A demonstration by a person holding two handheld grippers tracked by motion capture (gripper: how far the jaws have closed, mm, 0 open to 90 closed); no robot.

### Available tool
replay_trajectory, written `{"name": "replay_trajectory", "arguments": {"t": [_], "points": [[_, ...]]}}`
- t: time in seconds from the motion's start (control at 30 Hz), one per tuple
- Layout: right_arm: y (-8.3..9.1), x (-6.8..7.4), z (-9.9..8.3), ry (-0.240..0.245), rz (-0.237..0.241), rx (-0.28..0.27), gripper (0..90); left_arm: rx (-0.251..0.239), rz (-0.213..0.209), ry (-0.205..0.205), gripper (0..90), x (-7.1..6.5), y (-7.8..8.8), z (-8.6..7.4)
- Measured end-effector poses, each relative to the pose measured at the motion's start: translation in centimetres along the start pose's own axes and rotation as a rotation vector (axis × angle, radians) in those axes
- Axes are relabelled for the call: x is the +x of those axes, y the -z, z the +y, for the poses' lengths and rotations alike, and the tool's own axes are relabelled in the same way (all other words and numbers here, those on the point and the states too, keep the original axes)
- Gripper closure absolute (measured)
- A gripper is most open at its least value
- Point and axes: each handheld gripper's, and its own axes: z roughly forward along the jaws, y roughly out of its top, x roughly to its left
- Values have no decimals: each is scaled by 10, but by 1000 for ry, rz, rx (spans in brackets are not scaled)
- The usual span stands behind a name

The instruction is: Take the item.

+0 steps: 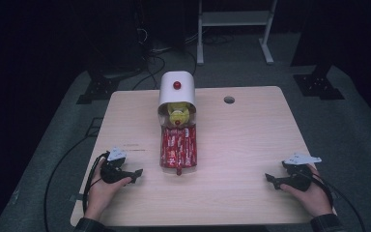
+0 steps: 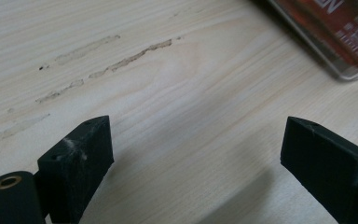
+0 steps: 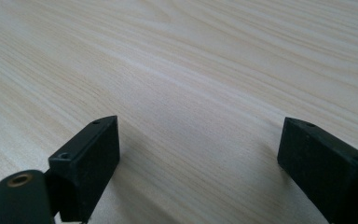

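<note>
Keeping both grippers wide, empty; I'd ease left gripper [image 1: 136, 174] twd red packet [image 1: 178, 150], right gripper [image 1: 270, 180] steadying.

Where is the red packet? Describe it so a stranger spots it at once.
Start at the light wooden table and find the white dome-shaped container lying at its far middle edge. The red packet lies flat just in front of its open mouth, toward the person. It is the glossy red striped wrapper, unlike the yellow item inside.

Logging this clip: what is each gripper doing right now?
Left gripper: open, holding nothing, over bare table.
Right gripper: open, holding nothing.
</note>
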Motion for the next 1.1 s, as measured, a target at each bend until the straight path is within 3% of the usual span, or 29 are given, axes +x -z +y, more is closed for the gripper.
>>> {"name": "replay_trajectory", "arguments": {"t": [0.2,0.4,1.1], "points": [[0,0,0,1,0,0,117,-24,-17,14,90,0,5,4],[0,0,0,-1,0,1,117,-52,-14,2,90,-1,11,13],[0,0,0,-1,0,0,117,-71,-25,-22,91,-6,16,33]]}}
